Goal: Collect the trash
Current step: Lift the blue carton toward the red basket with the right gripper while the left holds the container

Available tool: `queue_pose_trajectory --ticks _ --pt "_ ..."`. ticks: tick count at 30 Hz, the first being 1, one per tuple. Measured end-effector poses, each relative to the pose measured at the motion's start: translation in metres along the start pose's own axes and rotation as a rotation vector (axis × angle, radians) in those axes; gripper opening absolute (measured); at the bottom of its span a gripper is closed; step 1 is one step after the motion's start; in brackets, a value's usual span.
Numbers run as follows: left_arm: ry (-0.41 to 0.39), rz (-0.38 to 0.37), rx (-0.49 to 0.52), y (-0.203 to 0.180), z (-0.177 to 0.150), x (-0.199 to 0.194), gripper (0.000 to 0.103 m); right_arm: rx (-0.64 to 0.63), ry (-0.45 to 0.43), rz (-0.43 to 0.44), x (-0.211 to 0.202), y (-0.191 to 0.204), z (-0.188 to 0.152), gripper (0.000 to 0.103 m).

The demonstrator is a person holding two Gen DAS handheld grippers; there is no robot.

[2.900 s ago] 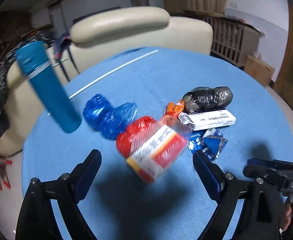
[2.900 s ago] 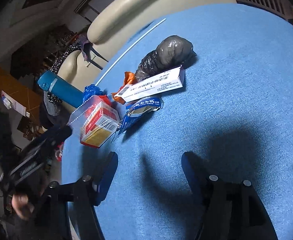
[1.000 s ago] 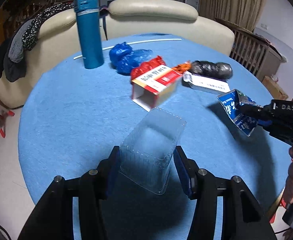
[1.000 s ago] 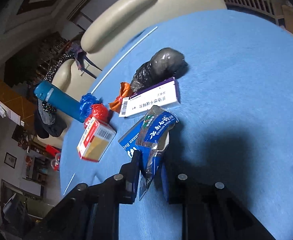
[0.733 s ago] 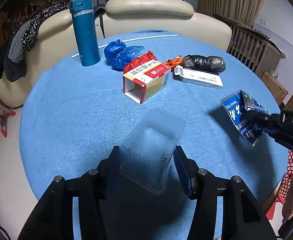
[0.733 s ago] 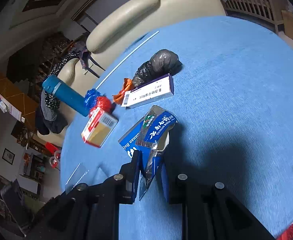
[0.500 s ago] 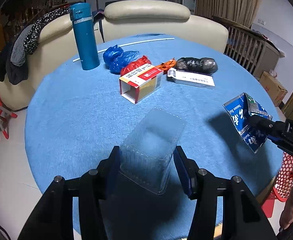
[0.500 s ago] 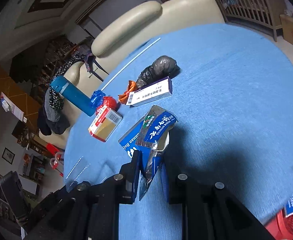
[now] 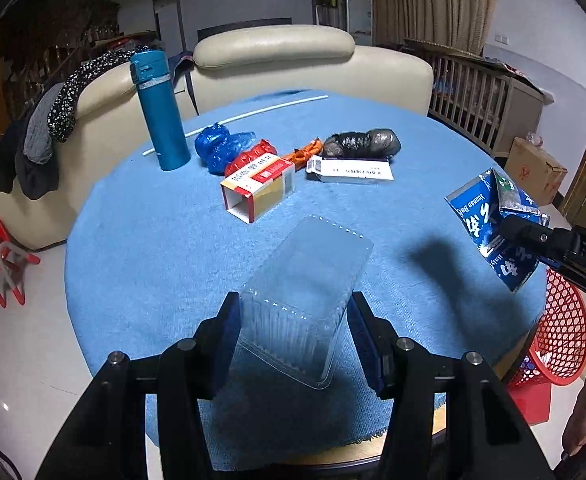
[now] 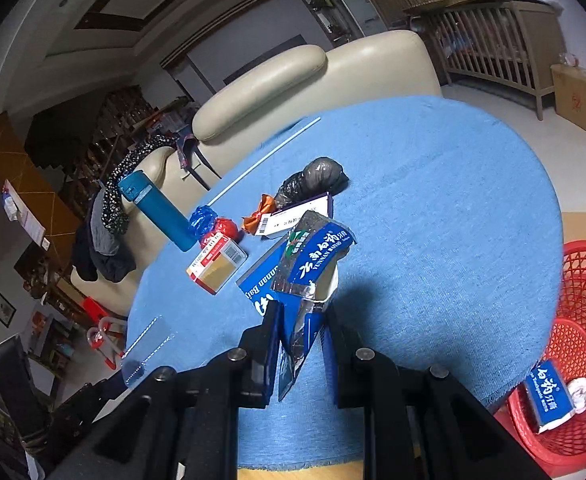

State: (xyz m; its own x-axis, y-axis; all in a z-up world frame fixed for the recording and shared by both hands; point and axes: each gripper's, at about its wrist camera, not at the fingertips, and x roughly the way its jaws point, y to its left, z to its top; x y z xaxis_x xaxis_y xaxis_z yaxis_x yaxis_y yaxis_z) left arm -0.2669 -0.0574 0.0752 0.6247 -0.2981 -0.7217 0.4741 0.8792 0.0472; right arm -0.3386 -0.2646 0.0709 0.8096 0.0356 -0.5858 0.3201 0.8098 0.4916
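Table [image 9: 145, 240] under a blue cloth bears a teal flask [image 9: 159, 110], bagged trash and a red-and-yellow carton [image 9: 259, 188]. Beside its edge stands a red basket [image 10: 581, 360] holding a blue box [image 10: 549, 398]. The left gripper [image 9: 293, 332] clamps a clear plastic tray [image 9: 307, 292]; the right gripper [image 10: 299, 340] pinches a crumpled blue packet [image 10: 313, 264] above the cloth.

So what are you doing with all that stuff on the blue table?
A person is picking up trash with a grabber in each hand. The left tool is clamped on a clear plastic box, and the right tool pinches a torn blue wrapper. A red basket by the table edge already holds a blue carton. More trash waits on the table, like the red and white box.
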Motion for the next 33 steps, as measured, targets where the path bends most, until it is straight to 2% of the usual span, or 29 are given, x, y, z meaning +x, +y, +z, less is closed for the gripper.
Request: queue_pose_trajectory --ticks 8,22,33 --pt "0.021 0.007 0.015 -0.007 -0.007 0.006 0.056 0.04 0.021 -0.023 0.006 -0.017 -0.01 0.021" --pt "0.022 0.017 0.056 -0.02 -0.016 0.005 0.056 0.085 -0.018 -0.03 -0.007 -0.033 -0.012 0.021" --pt "0.018 0.018 0.125 -0.04 -0.022 0.002 0.056 0.127 -0.05 -0.026 -0.02 -0.047 -0.011 0.021"
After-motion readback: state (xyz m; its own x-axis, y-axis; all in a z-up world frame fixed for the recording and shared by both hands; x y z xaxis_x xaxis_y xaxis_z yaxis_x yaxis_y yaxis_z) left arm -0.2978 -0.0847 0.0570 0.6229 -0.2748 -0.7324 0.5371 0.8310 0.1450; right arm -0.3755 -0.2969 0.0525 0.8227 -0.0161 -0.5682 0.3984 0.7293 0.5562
